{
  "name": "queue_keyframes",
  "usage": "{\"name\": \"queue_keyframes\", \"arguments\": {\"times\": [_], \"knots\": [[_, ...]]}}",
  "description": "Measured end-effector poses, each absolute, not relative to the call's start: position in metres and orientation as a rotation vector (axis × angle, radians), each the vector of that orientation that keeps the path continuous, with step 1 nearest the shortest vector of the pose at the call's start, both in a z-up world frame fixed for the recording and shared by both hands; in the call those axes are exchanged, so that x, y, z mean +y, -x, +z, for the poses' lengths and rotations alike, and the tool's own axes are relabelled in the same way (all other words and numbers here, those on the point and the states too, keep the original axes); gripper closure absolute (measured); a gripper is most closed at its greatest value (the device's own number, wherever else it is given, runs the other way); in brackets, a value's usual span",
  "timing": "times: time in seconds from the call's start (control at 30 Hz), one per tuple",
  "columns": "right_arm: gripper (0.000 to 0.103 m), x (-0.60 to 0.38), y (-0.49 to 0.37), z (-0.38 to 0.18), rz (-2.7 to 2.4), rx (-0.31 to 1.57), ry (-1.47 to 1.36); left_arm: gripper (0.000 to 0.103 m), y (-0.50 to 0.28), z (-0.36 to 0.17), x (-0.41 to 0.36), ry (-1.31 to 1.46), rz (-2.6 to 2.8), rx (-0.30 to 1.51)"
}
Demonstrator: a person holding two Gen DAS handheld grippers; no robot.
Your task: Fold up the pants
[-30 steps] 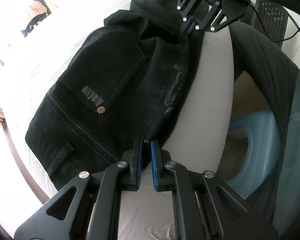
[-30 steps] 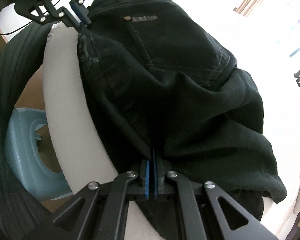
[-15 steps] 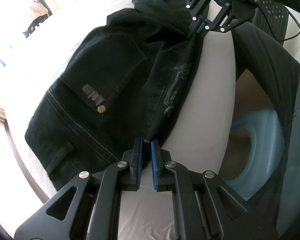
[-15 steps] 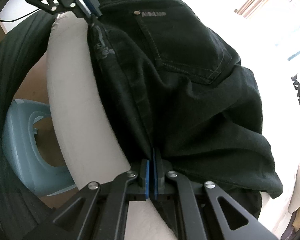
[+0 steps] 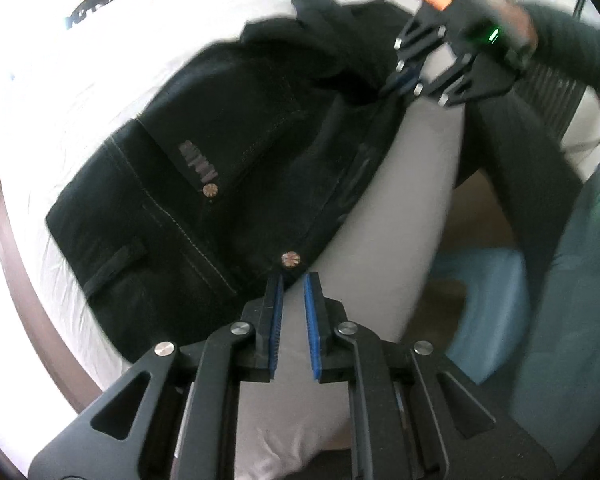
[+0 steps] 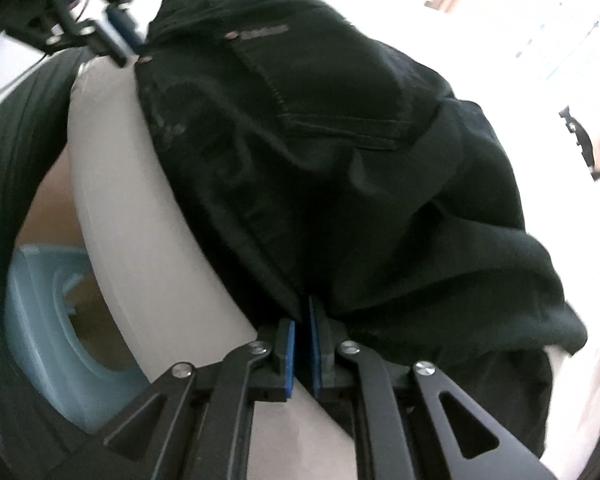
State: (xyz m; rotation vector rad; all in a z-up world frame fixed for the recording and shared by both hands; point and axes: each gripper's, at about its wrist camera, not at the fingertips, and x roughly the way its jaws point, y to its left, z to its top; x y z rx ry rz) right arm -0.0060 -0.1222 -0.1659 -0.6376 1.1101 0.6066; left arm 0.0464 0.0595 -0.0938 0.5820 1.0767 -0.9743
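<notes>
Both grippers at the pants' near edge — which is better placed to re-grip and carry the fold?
Right, probably. The right gripper has pants cloth between its opening jaws; the left gripper, also opening, sits just off the edge with nothing between them.

Black claw (image 5: 292,312), blue pads, silver screws.

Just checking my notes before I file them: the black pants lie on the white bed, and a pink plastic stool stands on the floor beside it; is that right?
Not quite: the stool is light blue, not pink, as the right wrist view shows. The rest holds: the black pants lie on the white bed, with the stool on the floor beside it.
</notes>
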Motion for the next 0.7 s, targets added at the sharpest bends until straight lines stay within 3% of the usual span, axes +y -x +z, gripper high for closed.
{"name": "queue_keyframes", "arguments": {"times": [0.03,0.17,0.37,0.57,0.7], "knots": [[0.092,-0.125,0.005,-0.162,0.601,1.111,0.608,0.093,-0.046,-0.085,0.061,-0.555,-0.979,1.071],[0.066,-0.138,0.010,-0.139,0.608,1.082,0.468,0.093,-0.049,-0.040,0.058,-0.426,-1.033,0.995],[0.065,-0.146,0.001,-0.114,0.600,0.992,0.178,0.093,-0.083,-0.048,0.018,-0.225,-0.984,0.950],[0.065,-0.137,-0.004,-0.171,0.545,1.115,0.168,0.093,-0.093,-0.135,-0.004,-0.255,-0.840,1.129],[0.062,-0.154,0.013,-0.172,0.526,1.093,0.150,0.093,-0.094,-0.141,0.011,-0.126,-0.834,1.138]]}}
